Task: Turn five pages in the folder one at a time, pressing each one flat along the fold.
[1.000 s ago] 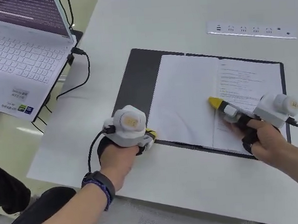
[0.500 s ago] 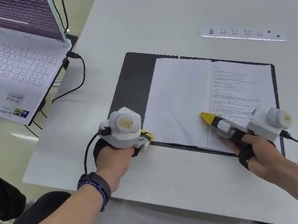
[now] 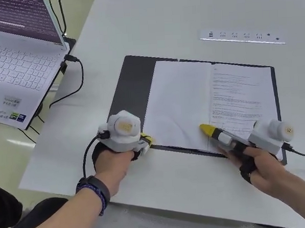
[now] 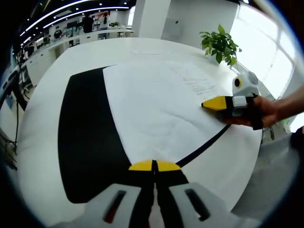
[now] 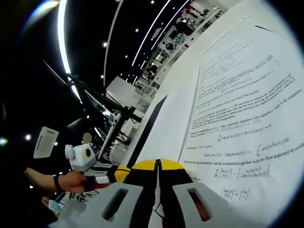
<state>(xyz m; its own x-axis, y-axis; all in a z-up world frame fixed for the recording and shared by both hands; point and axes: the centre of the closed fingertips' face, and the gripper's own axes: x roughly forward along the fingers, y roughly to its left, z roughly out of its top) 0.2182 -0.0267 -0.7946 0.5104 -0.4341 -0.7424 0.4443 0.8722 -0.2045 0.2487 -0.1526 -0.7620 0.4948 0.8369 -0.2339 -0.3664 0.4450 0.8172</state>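
Observation:
The folder (image 3: 135,84) lies open on the white table, its black cover showing at the left. A blank turned page (image 3: 180,102) lies flat left of the fold (image 3: 210,98), and a printed page (image 3: 241,96) lies right of it. My right gripper (image 3: 204,128) is shut, its yellow tips resting on the paper at the fold near the folder's near edge; its own view shows the shut right gripper (image 5: 156,165) over the printed page (image 5: 237,133). My left gripper (image 3: 146,140) is shut at the folder's near-left corner, the left gripper (image 4: 154,165) tips over the black cover (image 4: 85,142).
An open laptop (image 3: 17,65) stands at the far left with its cable (image 3: 76,79) trailing toward the folder. A white power strip (image 3: 243,36) lies beyond the folder. The table's near edge runs just behind both hands.
My right gripper has slid down the fold toward the folder's near edge. The left gripper has stayed at the near-left corner. The head camera has shifted a little.

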